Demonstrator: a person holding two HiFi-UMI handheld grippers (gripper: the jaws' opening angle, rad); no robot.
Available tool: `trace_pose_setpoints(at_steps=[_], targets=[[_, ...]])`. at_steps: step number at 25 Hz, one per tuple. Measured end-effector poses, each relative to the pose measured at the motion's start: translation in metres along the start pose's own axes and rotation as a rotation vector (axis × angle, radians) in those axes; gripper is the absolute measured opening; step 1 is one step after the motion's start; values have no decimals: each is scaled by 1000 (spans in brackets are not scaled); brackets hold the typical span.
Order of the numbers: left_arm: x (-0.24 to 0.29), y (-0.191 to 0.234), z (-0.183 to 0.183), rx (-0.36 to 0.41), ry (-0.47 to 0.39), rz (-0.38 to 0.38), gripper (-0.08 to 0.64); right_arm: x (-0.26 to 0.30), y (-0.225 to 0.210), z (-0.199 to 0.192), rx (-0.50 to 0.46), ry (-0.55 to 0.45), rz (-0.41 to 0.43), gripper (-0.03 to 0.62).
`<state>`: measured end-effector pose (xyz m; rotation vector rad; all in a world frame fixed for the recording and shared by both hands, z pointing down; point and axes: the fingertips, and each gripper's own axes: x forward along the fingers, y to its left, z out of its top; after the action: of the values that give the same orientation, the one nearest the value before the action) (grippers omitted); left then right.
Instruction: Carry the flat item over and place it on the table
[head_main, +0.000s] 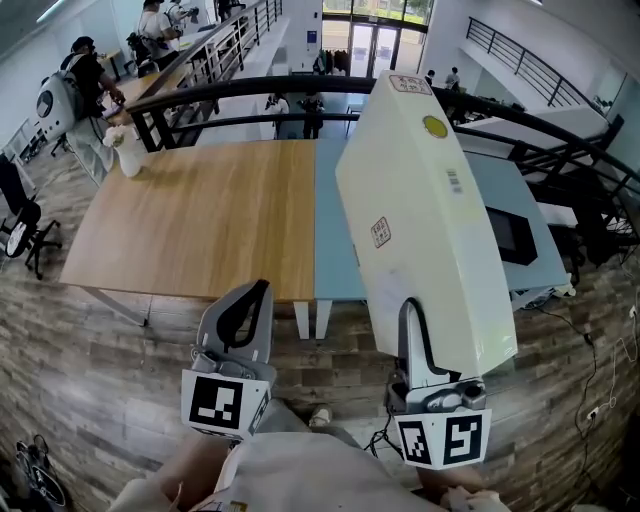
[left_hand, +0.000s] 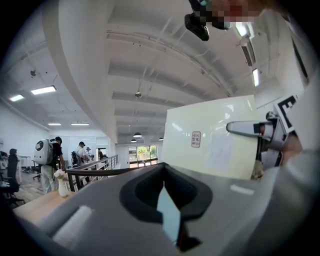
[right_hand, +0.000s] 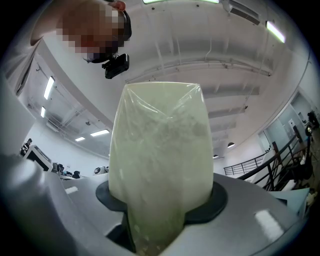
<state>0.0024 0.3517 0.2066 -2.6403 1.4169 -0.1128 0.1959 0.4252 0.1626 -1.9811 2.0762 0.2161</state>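
Clamping one flat white panel by its bottom edge, the right hand-held gripper holds it upright before the worktop. The left hand-held gripper hovers nearby, jaws together, empty. One white vase stands on the worktop's far-left corner.

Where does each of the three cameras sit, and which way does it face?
Head view: on the person's head, facing steeply down at the wooden table, the left gripper, and the right gripper holding the flat panel; their lap shows.
Left gripper view: on the left gripper, facing roughly level along its jaws towards a railing; right gripper at right.
Right gripper view: on the right gripper, tilted upward along jaws clamped on the flat panel; the person's head-mounted camera shows above.
Shared: all three show the flat panel.
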Motion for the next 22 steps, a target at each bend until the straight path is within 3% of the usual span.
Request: trace_pose_setpoints(at_steps=[12,22], targets=[[6,-2,-2,-4,-2,18,2,9,-14,-8,39,21,15,278],[44,34,-10,-37,-14,14,2,58,-8,-24,10,37,19,278]])
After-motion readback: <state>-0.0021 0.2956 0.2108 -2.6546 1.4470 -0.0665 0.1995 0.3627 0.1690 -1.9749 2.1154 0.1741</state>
